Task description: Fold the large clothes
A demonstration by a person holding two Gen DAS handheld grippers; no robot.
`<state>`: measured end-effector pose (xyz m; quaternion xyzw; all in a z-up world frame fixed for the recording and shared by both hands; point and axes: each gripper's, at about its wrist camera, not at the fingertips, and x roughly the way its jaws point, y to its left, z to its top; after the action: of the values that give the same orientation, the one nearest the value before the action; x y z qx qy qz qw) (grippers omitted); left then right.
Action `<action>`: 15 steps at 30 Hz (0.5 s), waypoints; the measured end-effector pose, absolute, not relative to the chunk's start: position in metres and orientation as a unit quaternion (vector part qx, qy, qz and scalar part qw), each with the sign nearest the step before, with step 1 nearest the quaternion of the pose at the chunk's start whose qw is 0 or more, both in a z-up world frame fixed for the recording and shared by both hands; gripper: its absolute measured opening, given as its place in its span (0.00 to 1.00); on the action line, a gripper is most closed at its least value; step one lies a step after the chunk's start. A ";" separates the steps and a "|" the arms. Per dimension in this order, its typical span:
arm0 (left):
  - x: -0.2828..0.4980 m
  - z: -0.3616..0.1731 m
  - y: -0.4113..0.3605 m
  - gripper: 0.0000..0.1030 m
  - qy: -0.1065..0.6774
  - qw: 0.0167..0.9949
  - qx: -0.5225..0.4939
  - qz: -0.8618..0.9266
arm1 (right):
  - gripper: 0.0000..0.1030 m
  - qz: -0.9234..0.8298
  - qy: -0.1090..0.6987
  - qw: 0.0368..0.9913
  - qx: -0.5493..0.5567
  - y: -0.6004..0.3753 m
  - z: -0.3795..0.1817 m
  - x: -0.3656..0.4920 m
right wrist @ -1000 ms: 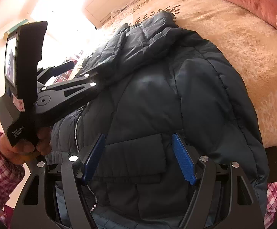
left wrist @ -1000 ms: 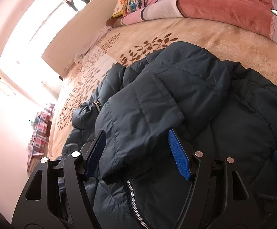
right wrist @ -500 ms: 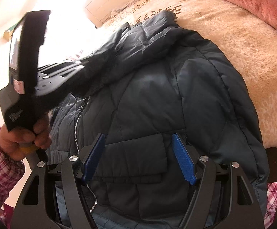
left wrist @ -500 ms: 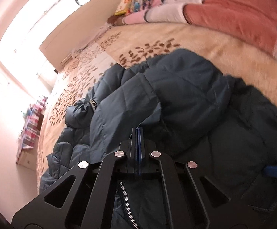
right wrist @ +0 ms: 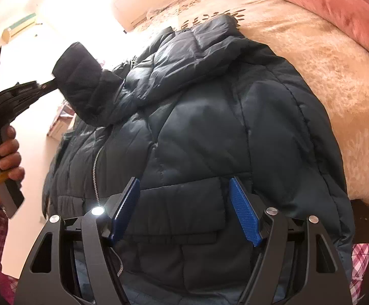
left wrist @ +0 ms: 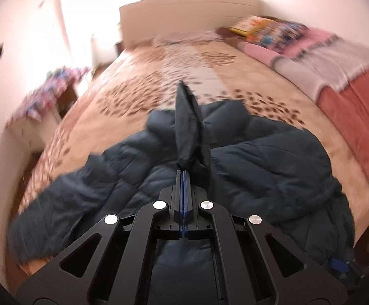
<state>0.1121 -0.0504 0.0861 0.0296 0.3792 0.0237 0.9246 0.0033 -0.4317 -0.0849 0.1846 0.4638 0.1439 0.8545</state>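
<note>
A dark blue quilted jacket (right wrist: 209, 132) lies spread on the bed, zipper up; it also shows in the left wrist view (left wrist: 260, 162). My left gripper (left wrist: 183, 175) is shut on the jacket's sleeve cuff (left wrist: 189, 127) and holds it lifted above the jacket body. In the right wrist view the left gripper (right wrist: 45, 85) is at the left, held by a hand, with the sleeve cuff (right wrist: 80, 76) raised. My right gripper (right wrist: 184, 211) is open, its blue pads either side of the jacket's pocket flap (right wrist: 181, 203) near the hem.
The bed (left wrist: 159, 76) has a beige leaf-print cover. Pink and red blankets (left wrist: 349, 76) and pillows lie along its right side. A white headboard (left wrist: 184, 15) stands at the far end. A low table with plaid cloth (left wrist: 49, 94) stands left of the bed.
My left gripper closed on the sleeve cuff and lifted it up and to the left, off the jacket body. My right gripper stayed open over the pocket.
</note>
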 end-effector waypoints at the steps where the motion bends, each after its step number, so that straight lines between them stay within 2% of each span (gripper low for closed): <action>1: 0.113 0.083 -0.034 0.01 0.384 0.923 0.013 0.033 | 0.69 0.142 0.465 0.855 0.178 -0.429 -0.085 0.003; 7: 0.119 0.038 0.041 0.00 0.430 0.896 -0.084 0.068 | 0.69 0.134 0.473 0.859 0.142 -0.413 -0.083 0.005; 15: 0.117 -0.010 0.080 0.00 0.469 0.864 -0.166 0.079 | 0.69 0.117 0.481 0.862 0.114 -0.404 -0.082 0.008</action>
<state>0.1170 0.0799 -0.0099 -0.1664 0.4690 0.0792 0.8638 0.0078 -0.4044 -0.0817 0.1136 0.4809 0.1165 0.8615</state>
